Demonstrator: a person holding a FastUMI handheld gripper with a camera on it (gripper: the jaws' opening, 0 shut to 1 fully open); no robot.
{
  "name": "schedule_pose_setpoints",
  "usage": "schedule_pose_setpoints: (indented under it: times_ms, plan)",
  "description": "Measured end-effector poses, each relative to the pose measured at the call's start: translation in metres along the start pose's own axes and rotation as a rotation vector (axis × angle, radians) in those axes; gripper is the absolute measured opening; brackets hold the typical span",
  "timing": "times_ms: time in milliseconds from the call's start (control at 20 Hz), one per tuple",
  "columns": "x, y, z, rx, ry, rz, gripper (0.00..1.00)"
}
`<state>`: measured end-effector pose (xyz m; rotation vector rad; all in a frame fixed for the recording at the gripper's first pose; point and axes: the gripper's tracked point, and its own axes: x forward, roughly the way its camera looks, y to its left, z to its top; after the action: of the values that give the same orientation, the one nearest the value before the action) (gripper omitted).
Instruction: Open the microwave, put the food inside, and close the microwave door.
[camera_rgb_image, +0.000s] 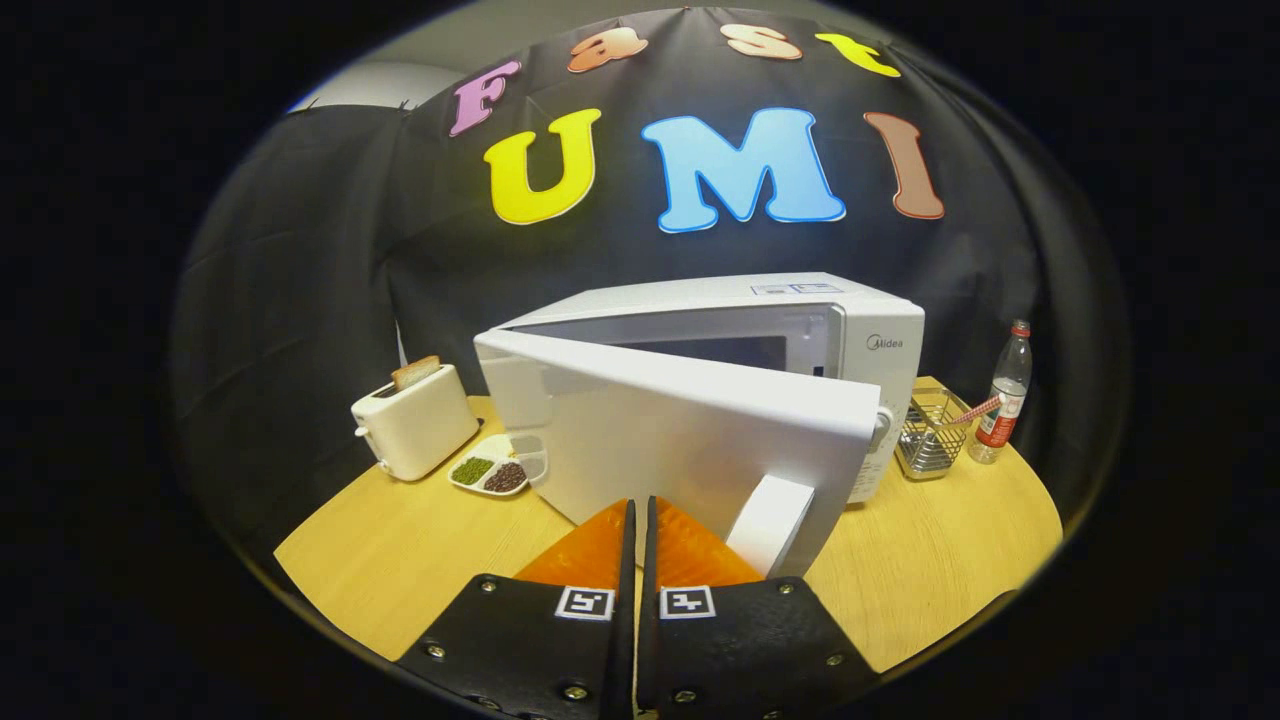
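The gripper (640, 510) is sitting nearest the camera with its two fingers pressed together, clenched on nothing, their tips resting against or just short of the outer face of the microwave door (690, 440); contact cannot be told for sure. Closed like this, the fingers are likely serving as a blunt pusher and not as a clamp. The door is standing partly ajar, hinged on its left side, with its white handle (770, 525) jutting toward the gripper just to the right of the fingers. Behind it the white microwave (850, 340) is sitting near the middle of the round wooden table (400, 560), its dark cavity showing over the door's top edge, so whether food is already inside cannot be told. Toward the table's left edge a divided dish of beans (495, 465) is lying beside a white toaster (415, 420) that is holding a slice of bread (415, 372). Toward the far right edge a wire rack (930, 435) with a striped stick in it is standing next to a clear plastic bottle (1005, 395).
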<state>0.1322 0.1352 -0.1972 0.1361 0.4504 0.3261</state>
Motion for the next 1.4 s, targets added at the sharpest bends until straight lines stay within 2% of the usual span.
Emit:
schedule_pose_setpoints:
  times_ms: [850, 1400]
  plan:
    - [0.086, -0.07, 0.033, 0.069, -0.019, -0.117, 0.03]
    - [0.101, -0.083, 0.037, 0.047, -0.026, -0.162, 0.02]
